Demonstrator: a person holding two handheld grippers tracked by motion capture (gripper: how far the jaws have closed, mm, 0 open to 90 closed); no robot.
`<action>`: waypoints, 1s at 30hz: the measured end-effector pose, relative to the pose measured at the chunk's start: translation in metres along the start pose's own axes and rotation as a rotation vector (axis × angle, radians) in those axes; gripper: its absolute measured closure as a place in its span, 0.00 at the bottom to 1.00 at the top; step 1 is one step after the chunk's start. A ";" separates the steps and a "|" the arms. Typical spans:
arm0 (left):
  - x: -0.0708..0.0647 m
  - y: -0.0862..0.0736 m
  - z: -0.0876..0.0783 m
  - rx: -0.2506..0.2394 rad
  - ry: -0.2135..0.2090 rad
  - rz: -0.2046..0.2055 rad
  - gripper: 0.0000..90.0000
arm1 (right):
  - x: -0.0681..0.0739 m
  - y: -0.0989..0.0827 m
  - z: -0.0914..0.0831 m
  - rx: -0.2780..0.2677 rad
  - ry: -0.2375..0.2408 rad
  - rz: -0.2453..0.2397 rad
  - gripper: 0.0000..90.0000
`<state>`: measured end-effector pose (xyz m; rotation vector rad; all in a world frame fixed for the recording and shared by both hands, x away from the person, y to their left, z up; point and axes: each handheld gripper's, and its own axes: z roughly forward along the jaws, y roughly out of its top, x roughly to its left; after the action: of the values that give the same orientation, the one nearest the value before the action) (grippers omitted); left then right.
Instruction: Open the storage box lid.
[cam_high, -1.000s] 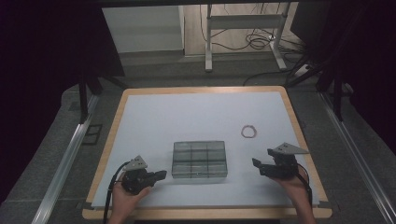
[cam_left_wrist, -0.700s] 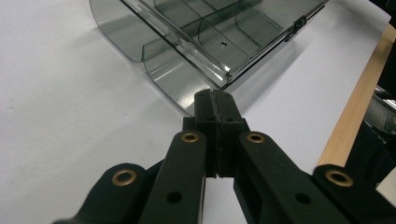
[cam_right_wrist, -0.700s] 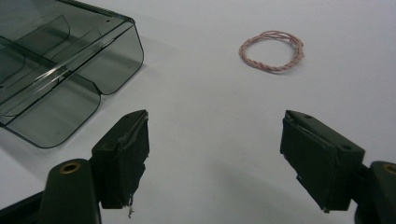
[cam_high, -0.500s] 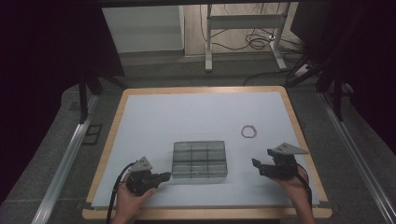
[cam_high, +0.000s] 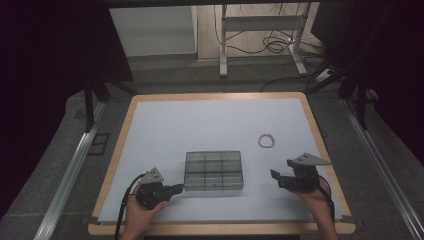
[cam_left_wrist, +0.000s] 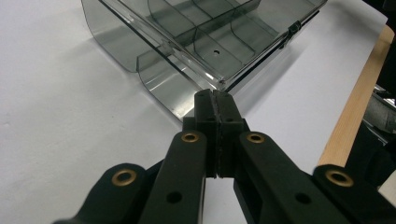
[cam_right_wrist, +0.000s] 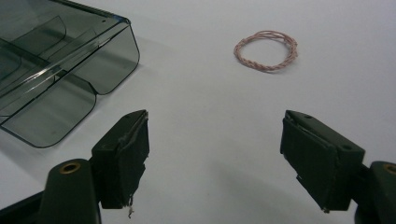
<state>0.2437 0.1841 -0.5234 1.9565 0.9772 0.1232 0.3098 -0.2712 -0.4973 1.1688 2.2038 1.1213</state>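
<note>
A smoky-grey transparent plastic compartment box (cam_high: 213, 171) is seen lying near the front of a white table top with a pale wooden rim (cam_high: 210, 125), between two hand-held grippers. The box is divided by clear partitions into a grid of compartments.

At the left of the high view, the left gripper (cam_high: 172, 190), black and topped by a grey three-cornered plate, is held in the person's left hand (cam_high: 140, 212) just beside the box's near left corner. In the left gripper view, its jaws are pressed together with nothing between them, and their tips are pointed at a corner of the box (cam_left_wrist: 205, 42), very close to its edge; whether contact is made cannot be told.

At the right, the right gripper (cam_high: 275, 177) is held in the right hand (cam_high: 315, 197), set apart from the box's right side. In the right gripper view, its jaws are spread wide over bare white surface, with the box's rounded end (cam_right_wrist: 60, 70) lying ahead and to the left of the jaws.

A small pinkish ring of twisted cord (cam_high: 266, 140) is seen lying flat on the table, beyond the right gripper and apart from the box. In the right gripper view the ring (cam_right_wrist: 265, 50) lies ahead of the open jaws, well clear of both.
</note>
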 end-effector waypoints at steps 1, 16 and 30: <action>0.000 0.000 0.000 -0.002 0.001 0.002 1.00 | 0.000 0.000 0.000 0.002 0.000 0.000 0.26; 0.001 0.009 -0.003 -0.037 -0.001 0.005 1.00 | -0.001 -0.001 0.000 0.001 -0.002 0.000 0.26; 0.001 0.017 -0.003 -0.058 -0.003 0.015 1.00 | 0.000 -0.002 0.001 -0.010 -0.006 -0.010 0.26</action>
<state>0.2529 0.1823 -0.5084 1.9112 0.9470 0.1560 0.3097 -0.2715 -0.4994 1.1548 2.1941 1.1222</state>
